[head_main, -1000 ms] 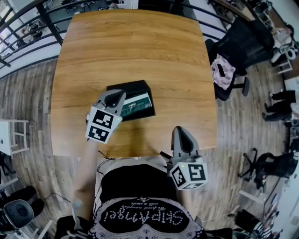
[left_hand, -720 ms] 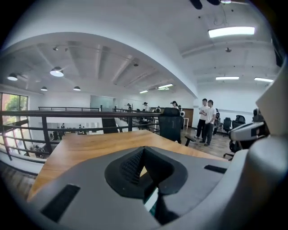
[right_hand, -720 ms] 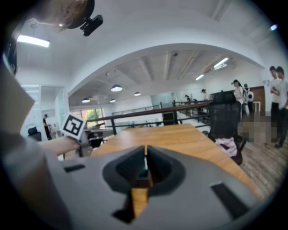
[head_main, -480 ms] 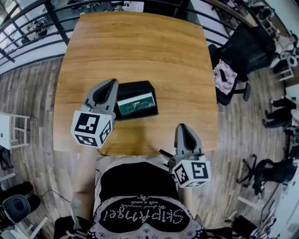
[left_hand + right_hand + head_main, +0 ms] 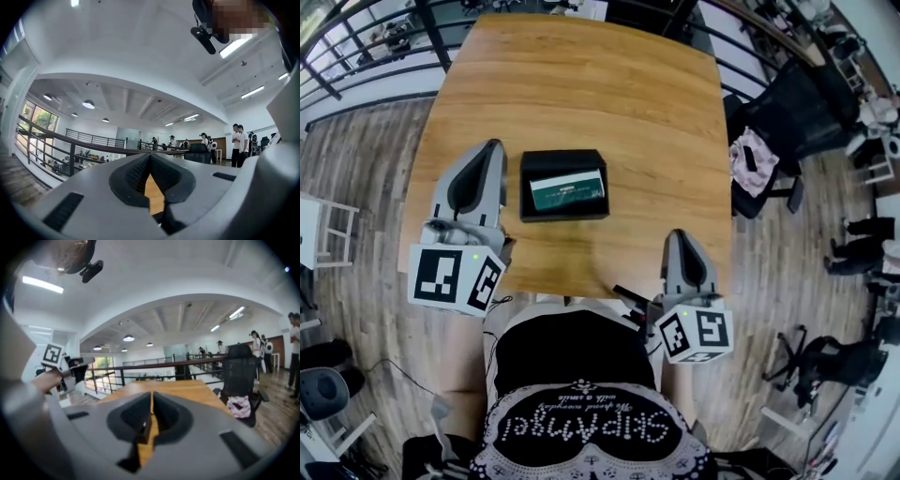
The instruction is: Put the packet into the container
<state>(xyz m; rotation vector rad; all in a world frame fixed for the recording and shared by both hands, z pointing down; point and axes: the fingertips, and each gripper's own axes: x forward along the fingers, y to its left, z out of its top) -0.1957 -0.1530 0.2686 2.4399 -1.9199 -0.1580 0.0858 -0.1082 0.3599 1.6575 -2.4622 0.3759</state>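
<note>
A green packet (image 5: 567, 190) lies flat inside the black container (image 5: 526, 187) on the wooden table (image 5: 581, 84), near the front edge. My left gripper (image 5: 493, 144) hovers just left of the container, apart from it, shut with nothing in it. In the left gripper view its jaws (image 5: 150, 157) meet, and only a strip of table shows below them. My right gripper (image 5: 677, 234) hangs over the table's front right edge, also shut and empty. In the right gripper view (image 5: 152, 399) its jaws touch, and the left gripper's marker cube (image 5: 52, 354) shows at the left.
A black office chair (image 5: 773, 117) with a pink cloth (image 5: 750, 155) stands right of the table. A railing (image 5: 366, 56) runs along the back left. A white stool (image 5: 321, 239) is on the floor at left. Several people (image 5: 239, 140) stand far off.
My left gripper has lifted off the container and swung left and back, which uncovers the packet inside. My right gripper has risen slightly.
</note>
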